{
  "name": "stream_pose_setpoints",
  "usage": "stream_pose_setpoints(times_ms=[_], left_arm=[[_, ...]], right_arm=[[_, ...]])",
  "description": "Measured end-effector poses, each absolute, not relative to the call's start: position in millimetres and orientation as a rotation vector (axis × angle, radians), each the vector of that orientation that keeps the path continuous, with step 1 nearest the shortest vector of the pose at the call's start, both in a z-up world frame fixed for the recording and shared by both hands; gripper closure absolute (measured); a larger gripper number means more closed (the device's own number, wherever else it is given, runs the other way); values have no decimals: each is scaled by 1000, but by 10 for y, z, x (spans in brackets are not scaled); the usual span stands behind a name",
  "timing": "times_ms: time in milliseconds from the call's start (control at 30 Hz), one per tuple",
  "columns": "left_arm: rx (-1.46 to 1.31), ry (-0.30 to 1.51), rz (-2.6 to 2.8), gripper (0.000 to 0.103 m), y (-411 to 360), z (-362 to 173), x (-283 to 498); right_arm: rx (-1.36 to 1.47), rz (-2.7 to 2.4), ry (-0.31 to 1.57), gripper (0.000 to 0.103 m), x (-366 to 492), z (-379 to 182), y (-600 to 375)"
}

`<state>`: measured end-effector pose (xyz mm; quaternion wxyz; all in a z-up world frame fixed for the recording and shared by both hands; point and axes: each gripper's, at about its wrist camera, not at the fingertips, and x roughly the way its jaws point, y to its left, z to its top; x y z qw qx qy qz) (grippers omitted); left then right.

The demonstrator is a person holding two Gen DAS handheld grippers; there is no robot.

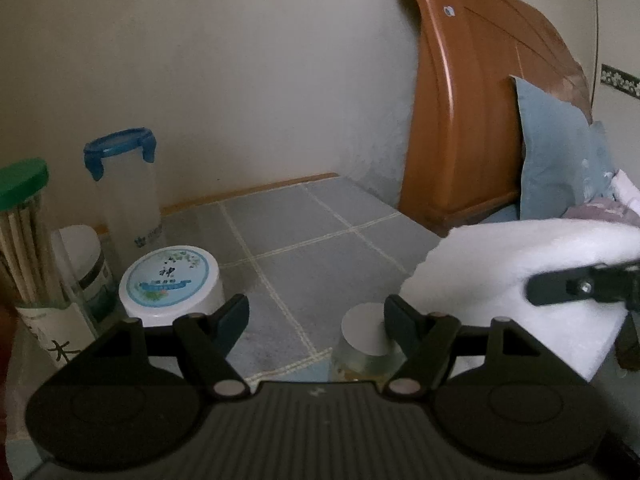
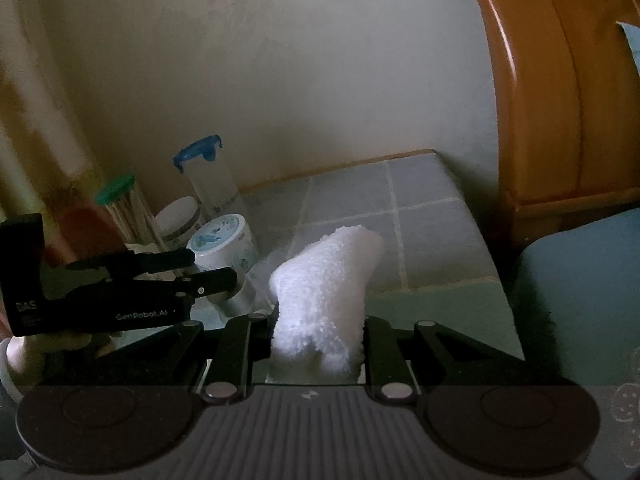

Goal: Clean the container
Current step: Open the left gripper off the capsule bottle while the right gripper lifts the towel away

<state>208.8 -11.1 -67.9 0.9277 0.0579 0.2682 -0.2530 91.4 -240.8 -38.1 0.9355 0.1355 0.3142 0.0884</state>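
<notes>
A small clear jar with a white lid point(image 1: 365, 332) stands on the grey tiled tabletop point(image 1: 312, 232). My left gripper point(image 1: 318, 316) is open above it; the jar sits just inside the right finger and nothing presses on it. In the right wrist view the left gripper point(image 2: 214, 267) hovers over the same jar point(image 2: 235, 298). My right gripper point(image 2: 318, 336) is shut on a fluffy white cloth point(image 2: 324, 288), which sticks out forward between its fingers. The cloth point(image 1: 520, 256) fills the right side of the left wrist view, with one right finger point(image 1: 560, 289) across it.
At the table's left stand a round white tub with a blue-green label point(image 1: 170, 280), a tall clear canister with a blue clip lid point(image 1: 124, 196), a green-lidded jar of sticks point(image 1: 24, 232) and a white-capped jar point(image 1: 80, 256). A wooden headboard point(image 1: 460, 100) and blue pillow point(image 1: 560, 160) lie right.
</notes>
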Motion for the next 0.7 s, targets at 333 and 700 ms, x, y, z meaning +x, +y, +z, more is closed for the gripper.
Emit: stream_pose_setpoints(times_ms=[333, 700], left_arm=[[113, 564, -505, 27, -113, -670, 2091], [102, 562, -507, 26, -108, -675, 2058]], right_arm=[[318, 333, 616, 82, 1218, -541, -2169], [387, 410, 723, 80, 1285, -900, -2021]])
